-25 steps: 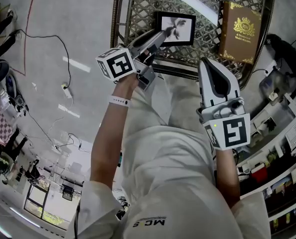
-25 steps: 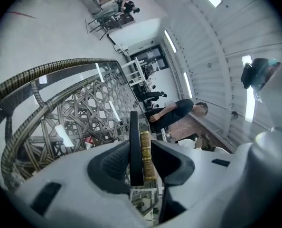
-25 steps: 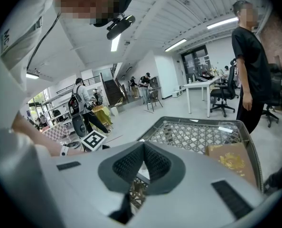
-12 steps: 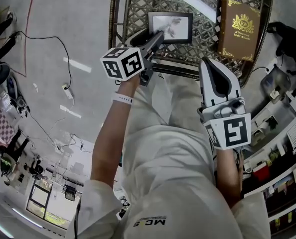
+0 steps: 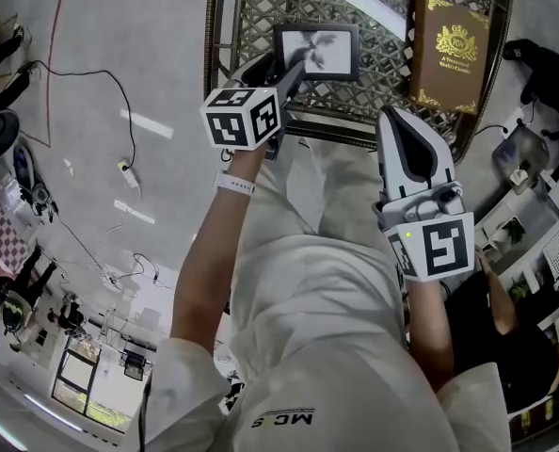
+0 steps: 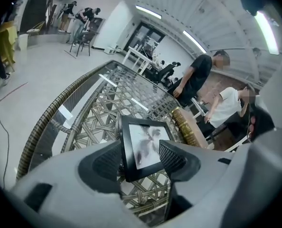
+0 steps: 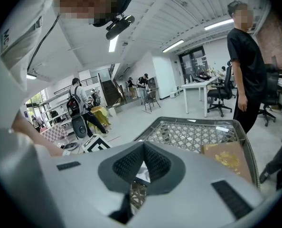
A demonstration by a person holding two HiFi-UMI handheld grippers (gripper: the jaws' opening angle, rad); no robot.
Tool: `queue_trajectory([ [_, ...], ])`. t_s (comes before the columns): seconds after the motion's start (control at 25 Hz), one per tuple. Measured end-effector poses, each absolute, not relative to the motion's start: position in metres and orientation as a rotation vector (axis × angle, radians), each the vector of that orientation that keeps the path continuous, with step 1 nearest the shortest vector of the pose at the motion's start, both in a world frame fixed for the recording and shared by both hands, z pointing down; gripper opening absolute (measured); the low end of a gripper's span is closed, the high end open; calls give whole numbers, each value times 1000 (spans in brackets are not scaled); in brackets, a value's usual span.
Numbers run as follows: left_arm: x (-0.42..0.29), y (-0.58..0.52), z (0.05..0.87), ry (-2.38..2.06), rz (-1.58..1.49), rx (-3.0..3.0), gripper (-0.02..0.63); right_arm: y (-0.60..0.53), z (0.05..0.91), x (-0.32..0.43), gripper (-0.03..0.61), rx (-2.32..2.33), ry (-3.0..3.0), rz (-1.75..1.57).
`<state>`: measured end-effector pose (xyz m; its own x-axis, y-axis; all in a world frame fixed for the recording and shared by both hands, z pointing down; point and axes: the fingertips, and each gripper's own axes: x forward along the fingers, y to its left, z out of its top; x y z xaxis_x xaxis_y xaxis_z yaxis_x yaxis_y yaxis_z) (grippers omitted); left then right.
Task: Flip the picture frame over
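On the woven tabletop (image 5: pixel 261 8), black picture frame (image 5: pixel 317 51), pale inked print face-up.

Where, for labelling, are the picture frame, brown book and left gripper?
picture frame (image 5: pixel 328 53): head view, centre of picture.
brown book (image 5: pixel 449 53): head view, centre of cover.
left gripper (image 6: pixel 140 151): left gripper view, between its jaws, which have just been opening, frame between them.

On the surface (image 5: pixel 261 17), the picture frame (image 5: pixel 319 50) at upper centre and the book (image 5: pixel 452 53) at upper right stand apart, with a bare strip between them. Bare weave also runs left of the frame to the rim (image 5: pixel 212 26). The left claw (image 5: pixel 296 64), its jaws just opened with the frame's near edge between them, blocks the frame's lower-left corner.
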<state>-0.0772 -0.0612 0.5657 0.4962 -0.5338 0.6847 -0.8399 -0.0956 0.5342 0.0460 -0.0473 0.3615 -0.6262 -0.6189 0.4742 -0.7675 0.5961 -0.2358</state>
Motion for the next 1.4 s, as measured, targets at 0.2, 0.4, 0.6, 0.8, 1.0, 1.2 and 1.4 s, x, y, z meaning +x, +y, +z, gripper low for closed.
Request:
queue_trajectory([
  [0.2,-83,-63,546,-1209,438,1804,241,-50,354,43,16,1114,-2505,584],
  [0.4,-89,-64,512,-1267,464,1852,145,-58,339,41,15,1102,-2534,540],
  [0.6,-95,-60,472,-1347,491,1865,46,-63,317,44,17,1085,-2554,483],
  [0.8,-90,-53,421,-1384,468,1899,31,-72,289,54,15,1120,-2585,411],
  [1.0,-82,-46,364,-1459,465,1977,26,-78,263,65,15,1131,-2609,338],
  [1.2,-77,-33,304,-1533,425,2085,25,-72,241,71,15,1092,-2631,283],
  [1.4,-77,-27,250,-1611,443,2188,25,-72,220,76,15,1081,-2652,212],
])
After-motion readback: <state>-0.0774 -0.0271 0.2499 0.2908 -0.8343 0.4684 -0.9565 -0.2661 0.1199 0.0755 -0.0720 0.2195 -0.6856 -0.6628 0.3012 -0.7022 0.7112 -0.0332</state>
